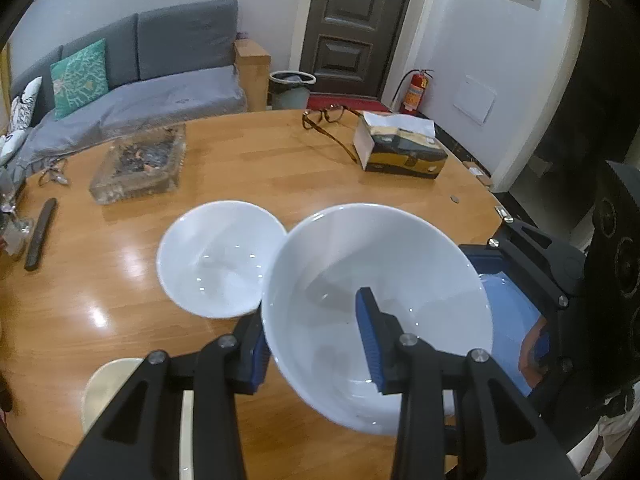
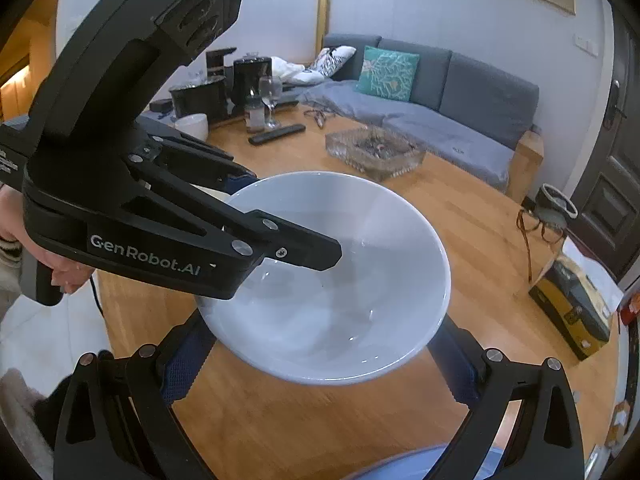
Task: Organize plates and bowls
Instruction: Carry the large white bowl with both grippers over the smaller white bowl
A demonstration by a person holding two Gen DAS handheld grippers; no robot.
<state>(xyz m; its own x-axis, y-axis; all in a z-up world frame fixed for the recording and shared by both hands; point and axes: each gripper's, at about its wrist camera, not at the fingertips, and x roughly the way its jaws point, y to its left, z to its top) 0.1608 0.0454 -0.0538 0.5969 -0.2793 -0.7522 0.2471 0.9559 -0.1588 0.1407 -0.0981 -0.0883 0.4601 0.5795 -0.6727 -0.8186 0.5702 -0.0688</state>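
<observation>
A large white bowl (image 1: pixel 372 280) (image 2: pixel 340 280) hangs above the round wooden table (image 1: pixel 260 168). My left gripper (image 1: pixel 310 324) is shut on its near rim, one blue pad inside the bowl and one outside. My right gripper (image 2: pixel 320 356) clasps the same bowl lower down, its fingers (image 2: pixel 184 360) spread wide against both sides of the outer wall. A second white bowl (image 1: pixel 220 258) rests on the table just left of the raised one. A light blue dish (image 1: pixel 504 312) lies below at the right, half hidden. A cream plate (image 1: pixel 100 392) sits at the near left edge.
A glass ashtray (image 1: pixel 140 164), a black remote (image 1: pixel 40 236), spectacles (image 1: pixel 324 120) and a tissue box (image 1: pixel 400 148) stand farther back. A wine glass (image 2: pixel 270 92), black appliances (image 2: pixel 252 72) and a small white bowl (image 2: pixel 194 124) crowd the far side. A grey sofa is behind.
</observation>
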